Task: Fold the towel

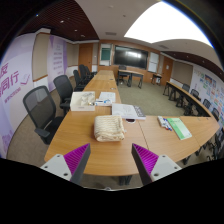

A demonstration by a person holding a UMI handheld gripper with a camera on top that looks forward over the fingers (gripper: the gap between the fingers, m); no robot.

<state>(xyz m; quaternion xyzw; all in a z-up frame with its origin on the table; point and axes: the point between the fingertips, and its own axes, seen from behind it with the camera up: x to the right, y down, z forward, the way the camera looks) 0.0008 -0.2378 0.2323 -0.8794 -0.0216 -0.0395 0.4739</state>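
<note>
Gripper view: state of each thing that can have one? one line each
gripper: open, holding nothing, short of the table
towel: folded in a bundle, lying on the table just ahead of the fingers
green booklet: closed, flat on the table, right of the towel
office chair: unoccupied, beside the table

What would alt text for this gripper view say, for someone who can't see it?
A folded beige towel lies on a long wooden table, just ahead of the open gripper. Papers and a green booklet lie beyond it, with office chairs along the table.
</note>
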